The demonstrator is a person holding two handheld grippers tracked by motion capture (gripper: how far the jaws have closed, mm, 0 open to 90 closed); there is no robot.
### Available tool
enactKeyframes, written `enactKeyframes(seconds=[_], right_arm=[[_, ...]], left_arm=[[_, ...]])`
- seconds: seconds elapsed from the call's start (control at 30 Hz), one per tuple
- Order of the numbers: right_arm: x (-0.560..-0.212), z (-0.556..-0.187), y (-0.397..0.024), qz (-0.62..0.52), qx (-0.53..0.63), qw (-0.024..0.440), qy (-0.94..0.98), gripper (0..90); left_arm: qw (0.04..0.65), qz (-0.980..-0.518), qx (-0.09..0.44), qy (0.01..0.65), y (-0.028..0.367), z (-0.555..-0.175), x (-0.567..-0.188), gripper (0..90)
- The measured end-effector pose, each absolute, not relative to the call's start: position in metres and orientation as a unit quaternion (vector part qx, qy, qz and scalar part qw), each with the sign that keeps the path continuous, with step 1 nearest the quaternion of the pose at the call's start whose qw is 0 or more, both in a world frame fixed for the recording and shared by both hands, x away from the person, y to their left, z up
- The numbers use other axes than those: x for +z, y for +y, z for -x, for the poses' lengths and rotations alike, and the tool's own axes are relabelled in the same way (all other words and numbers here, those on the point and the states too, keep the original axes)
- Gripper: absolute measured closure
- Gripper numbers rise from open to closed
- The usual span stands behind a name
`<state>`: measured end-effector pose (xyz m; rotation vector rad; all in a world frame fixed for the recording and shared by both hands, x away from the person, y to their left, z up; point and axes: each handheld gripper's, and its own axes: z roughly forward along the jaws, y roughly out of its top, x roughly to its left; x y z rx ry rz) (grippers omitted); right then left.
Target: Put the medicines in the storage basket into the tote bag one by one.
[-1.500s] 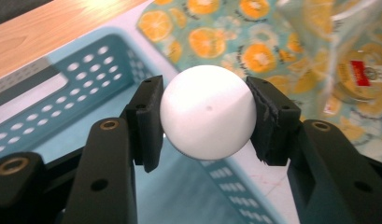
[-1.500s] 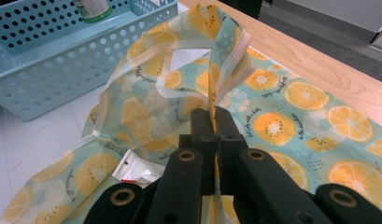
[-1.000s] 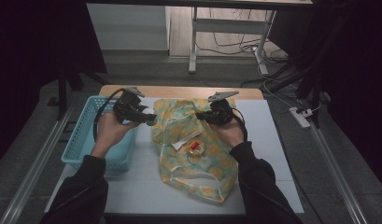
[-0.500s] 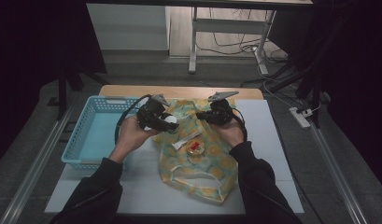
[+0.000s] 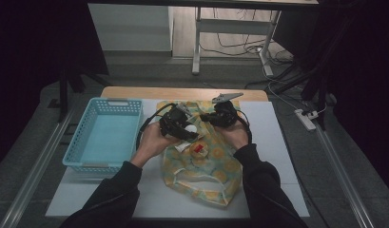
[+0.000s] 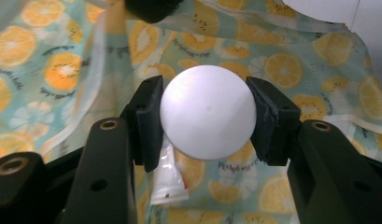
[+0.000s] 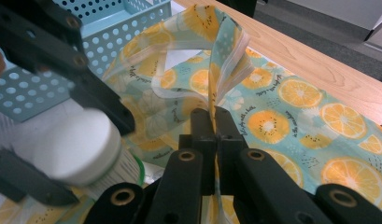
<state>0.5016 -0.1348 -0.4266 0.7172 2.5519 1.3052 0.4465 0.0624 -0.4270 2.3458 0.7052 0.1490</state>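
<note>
The right gripper (image 7: pixel 212 122) has its jaws clamped on the rim of the fruit-print bag (image 5: pixel 206 164) on the bench, while the left gripper (image 6: pixel 205 122) grips a white-capped bottle (image 6: pixel 207 116) above the bag's mouth, not yet dropped in.

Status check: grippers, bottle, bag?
Left gripper shut on white-capped bottle, above bag. Right gripper shut on bag edge. Nothing blocking.

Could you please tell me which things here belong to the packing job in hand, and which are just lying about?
In the job:
- white-capped bottle, clamped in the left gripper
- fruit-print bag, its edge pinched by the right gripper
- small items in the bag

Lying about:
- blue basket
- power strip on the floor
</note>
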Motion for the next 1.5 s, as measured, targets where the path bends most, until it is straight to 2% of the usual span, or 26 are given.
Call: enactKeyframes(seconds=[0.6,1.13,1.33,1.5], right_arm=[[-0.43,-0.502,-0.134,-0.244,0.433,0.098,0.862,89.7],[-0.434,-0.501,-0.137,-0.243,0.431,0.096,0.864,89.7],[-0.433,-0.501,-0.137,-0.242,0.431,0.097,0.864,89.6],[-0.433,-0.5,-0.138,-0.243,0.434,0.096,0.862,89.6]], left_arm=[[0.321,-0.907,0.052,0.266,0.033,-0.457,-0.461,50.3],[0.316,-0.908,0.055,0.269,0.029,-0.46,-0.473,49.1],[0.337,-0.899,0.047,0.277,0.031,-0.46,-0.469,32.2],[0.364,-0.886,0.035,0.286,0.038,-0.457,-0.46,25.0]])
